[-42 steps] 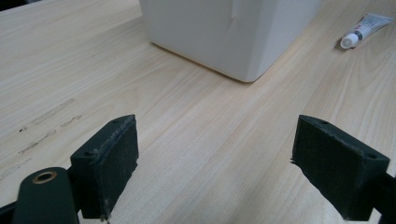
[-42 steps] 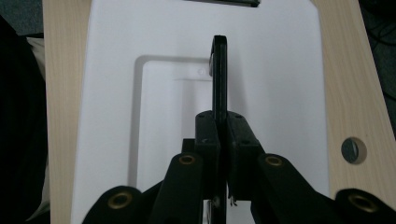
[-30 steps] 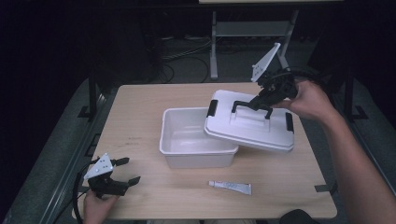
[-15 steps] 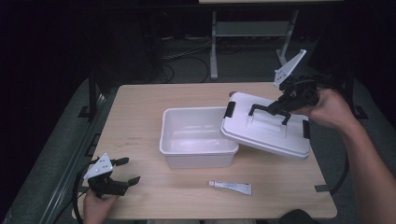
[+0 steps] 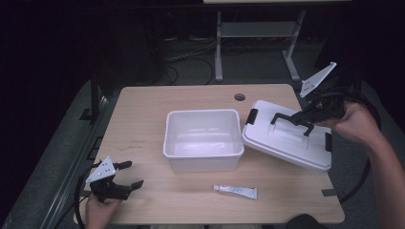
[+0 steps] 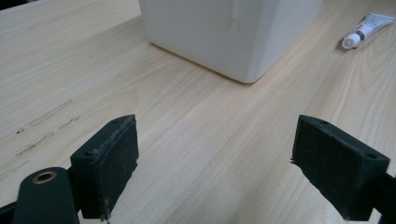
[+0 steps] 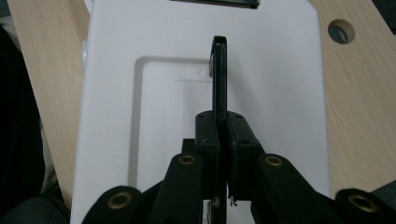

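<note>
A white lid (image 5: 286, 138) with black end clips hangs tilted to the right of the open white box (image 5: 203, 138); its near edge is low over the table. My right gripper (image 5: 305, 116) is shut on the lid's black handle (image 5: 289, 120). In the right gripper view the jaws pinch the handle (image 7: 219, 79) above the lid (image 7: 154, 93). My left gripper (image 5: 128, 173) rests open near the table's front left corner with nothing between its fingers. The left gripper view has that gripper (image 6: 215, 158) facing the box's corner (image 6: 233, 37) and a small tube (image 6: 366, 28).
A small white tube (image 5: 235, 191) lies on the wooden table (image 5: 143, 109) in front of the box. A round cable hole (image 5: 239, 97) sits near the table's far edge. A metal stand (image 5: 219, 43) and cables are on the dark floor beyond.
My right gripper has carried the lid to the right and downward, off the box. The box now stands fully uncovered. My left gripper has stayed in place.
</note>
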Available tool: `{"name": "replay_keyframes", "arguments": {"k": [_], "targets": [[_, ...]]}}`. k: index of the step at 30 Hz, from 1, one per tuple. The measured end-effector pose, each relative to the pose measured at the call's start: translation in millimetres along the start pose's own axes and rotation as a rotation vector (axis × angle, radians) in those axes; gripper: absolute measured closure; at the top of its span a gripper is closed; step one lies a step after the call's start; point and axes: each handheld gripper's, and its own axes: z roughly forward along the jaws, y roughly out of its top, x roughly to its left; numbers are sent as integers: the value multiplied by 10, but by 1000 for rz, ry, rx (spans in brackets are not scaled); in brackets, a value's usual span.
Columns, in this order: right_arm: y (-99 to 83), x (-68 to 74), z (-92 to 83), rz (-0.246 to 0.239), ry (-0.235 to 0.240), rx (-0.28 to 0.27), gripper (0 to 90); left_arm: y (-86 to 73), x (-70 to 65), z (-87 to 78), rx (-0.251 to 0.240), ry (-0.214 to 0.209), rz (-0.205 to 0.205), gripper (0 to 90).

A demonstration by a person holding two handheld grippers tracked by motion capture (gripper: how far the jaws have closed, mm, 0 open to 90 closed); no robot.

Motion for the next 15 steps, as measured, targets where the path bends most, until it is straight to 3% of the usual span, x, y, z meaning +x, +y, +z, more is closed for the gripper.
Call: {"name": "replay_keyframes", "arguments": {"k": [8, 15], "targets": [[-270, -50, 105, 46, 3, -4, 843, -1, 2, 0, 1, 1, 1, 138], [-504, -89, 308, 84, 10, 10, 843, 1, -1, 5, 1, -1, -3, 138]]}}
